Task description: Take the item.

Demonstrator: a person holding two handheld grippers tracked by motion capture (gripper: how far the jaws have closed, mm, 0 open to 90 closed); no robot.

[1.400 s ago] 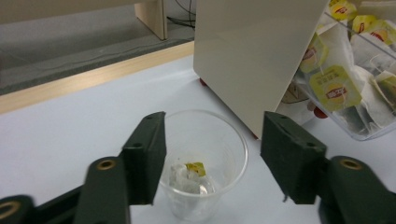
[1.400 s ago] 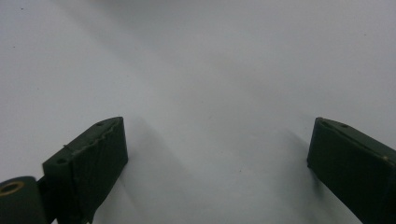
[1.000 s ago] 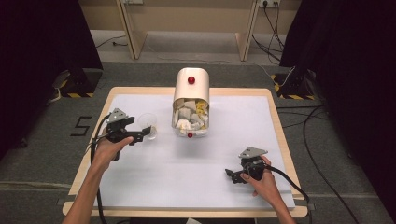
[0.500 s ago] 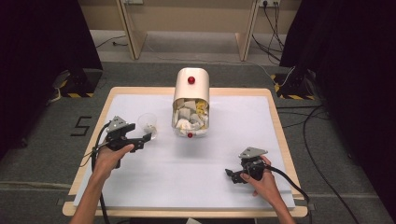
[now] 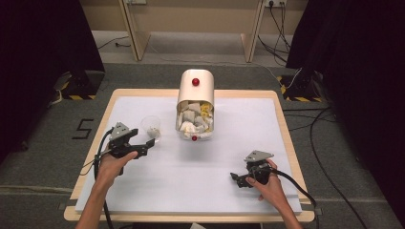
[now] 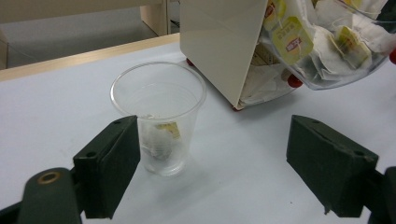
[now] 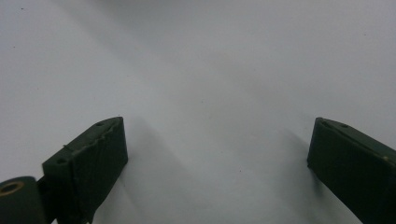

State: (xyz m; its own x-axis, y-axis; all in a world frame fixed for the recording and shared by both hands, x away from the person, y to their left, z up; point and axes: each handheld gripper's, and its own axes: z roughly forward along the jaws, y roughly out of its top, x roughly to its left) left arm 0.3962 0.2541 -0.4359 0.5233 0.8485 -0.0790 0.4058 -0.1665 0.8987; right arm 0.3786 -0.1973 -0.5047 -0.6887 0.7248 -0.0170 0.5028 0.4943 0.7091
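Note:
A clear plastic cup [image 5: 151, 127] [image 6: 159, 112] stands on the white table left of centre, with one tea bag [image 6: 163, 139] lying in its bottom. Just behind its near side is my left gripper [image 5: 146, 147] [image 6: 215, 172], open, with nothing between the jaws; the cup sits ahead of its left jaw. A cream dispenser [image 5: 195, 102] [image 6: 219, 46] with a red knob stands at the middle back. Its clear front bin [image 6: 327, 46] is full of tea bags. My right gripper [image 5: 236, 178] [image 7: 217, 168] rests open over bare table at the near right.
The white mat [image 5: 239, 133] covers a wooden table whose edge [image 5: 286, 124] shows all round. Cables trail from both grippers off the near edge. Dark curtains and floor cables lie beyond the table.
My left gripper has drawn back a little from the cup toward the person. The right hand and the cup have stayed put.

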